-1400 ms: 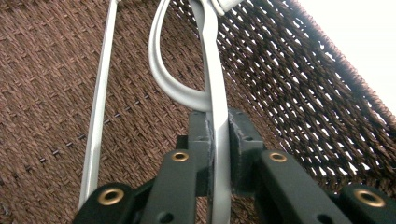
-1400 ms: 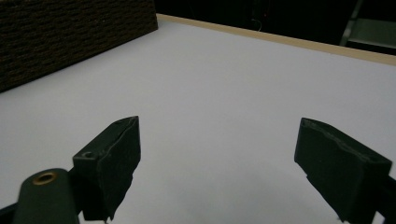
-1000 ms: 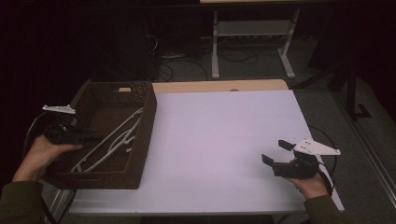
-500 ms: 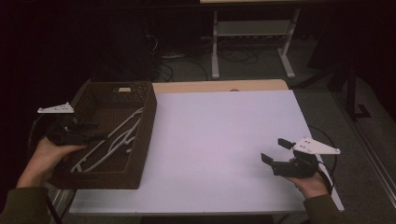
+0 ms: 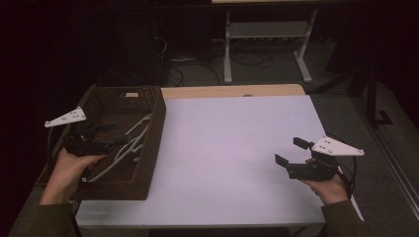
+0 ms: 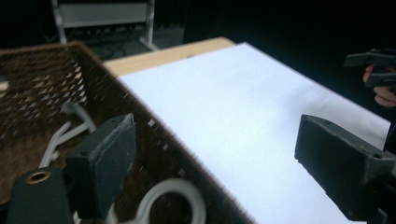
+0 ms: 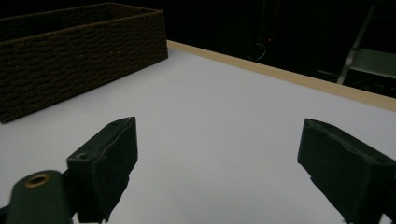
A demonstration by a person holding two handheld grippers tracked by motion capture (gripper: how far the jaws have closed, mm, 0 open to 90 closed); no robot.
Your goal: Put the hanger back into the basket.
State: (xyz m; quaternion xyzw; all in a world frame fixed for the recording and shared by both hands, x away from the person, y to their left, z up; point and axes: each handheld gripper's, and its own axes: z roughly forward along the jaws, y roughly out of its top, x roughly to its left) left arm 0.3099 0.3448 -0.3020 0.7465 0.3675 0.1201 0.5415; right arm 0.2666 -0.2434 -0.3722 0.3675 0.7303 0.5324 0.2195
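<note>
A dark brown wicker basket stands on the left of the white table. White plastic hangers lie inside it. My left gripper hovers open over the basket's left half, jaws pointing right, nothing between them. In the left gripper view the open left gripper straddles the basket wall, with a white hanger loop just below. My right gripper is held open above the table's front right, empty. In the right gripper view the right gripper faces bare table, the basket far off.
A wooden table edge shows beyond the white top. A metal stand and cables sit on the dark floor behind. The other hand's gripper appears at the far right of the left gripper view.
My left gripper has shifted a little over the basket, first left, then back right and slightly up. The right gripper has stayed put.
</note>
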